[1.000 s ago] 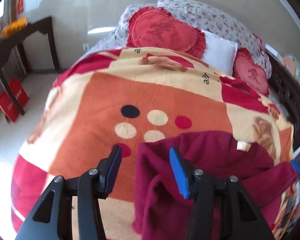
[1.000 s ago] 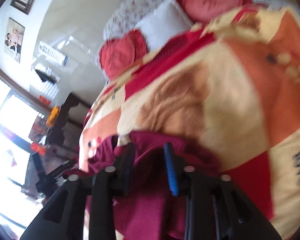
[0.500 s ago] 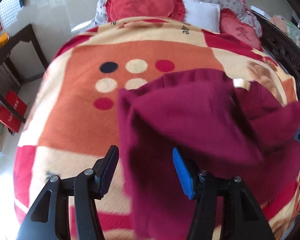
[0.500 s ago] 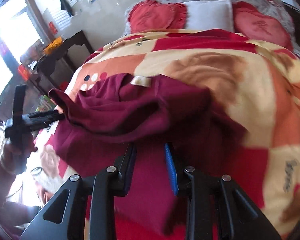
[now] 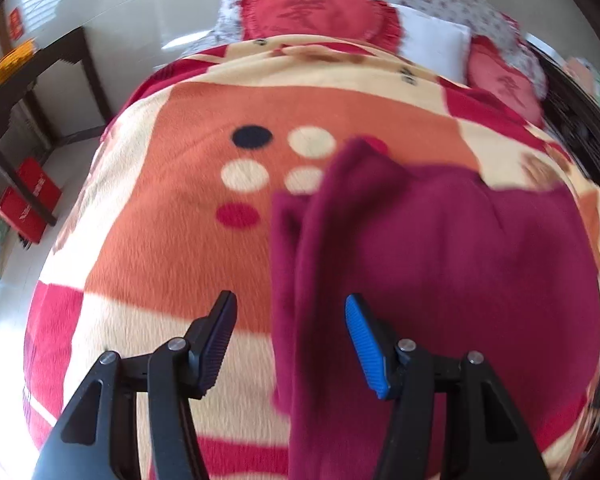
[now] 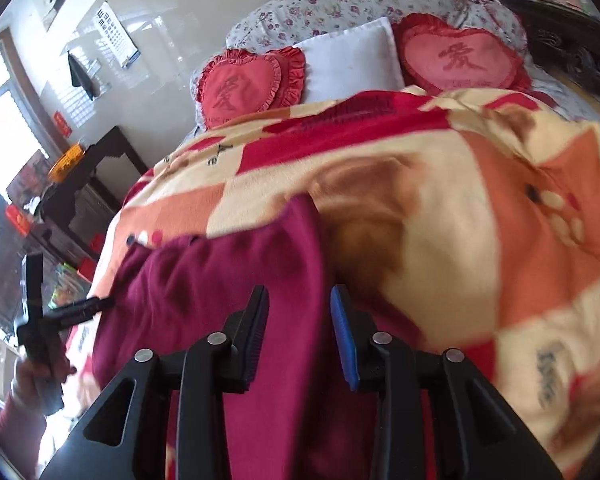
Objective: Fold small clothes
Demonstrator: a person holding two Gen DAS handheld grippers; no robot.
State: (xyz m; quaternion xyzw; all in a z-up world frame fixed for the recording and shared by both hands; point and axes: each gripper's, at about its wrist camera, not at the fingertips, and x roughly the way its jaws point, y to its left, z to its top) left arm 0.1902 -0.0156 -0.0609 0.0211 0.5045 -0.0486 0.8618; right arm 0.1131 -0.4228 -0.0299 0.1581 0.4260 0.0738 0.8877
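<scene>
A dark maroon garment (image 5: 440,264) lies spread on an orange, cream and red patterned blanket (image 5: 172,216) on a bed. My left gripper (image 5: 288,340) is open, its fingers straddling the garment's left edge near the front; nothing is pinched. In the right wrist view the same garment (image 6: 228,280) lies in front. My right gripper (image 6: 298,334) is partly open over the garment's right edge, with cloth between the fingers but not clamped. The left gripper also shows in the right wrist view (image 6: 96,304) at the garment's far left side.
Two red heart cushions (image 6: 244,84) (image 6: 460,60) and a white pillow (image 6: 352,64) sit at the head of the bed. A dark wooden table (image 5: 40,76) and red boxes (image 5: 28,200) stand on the floor to the left. A dark headboard (image 5: 580,120) runs along the right.
The garment, bunched and lifted before, now lies flatter and spread on the blanket. Both grippers have dropped lower toward its near edges. The right gripper has opened a little.
</scene>
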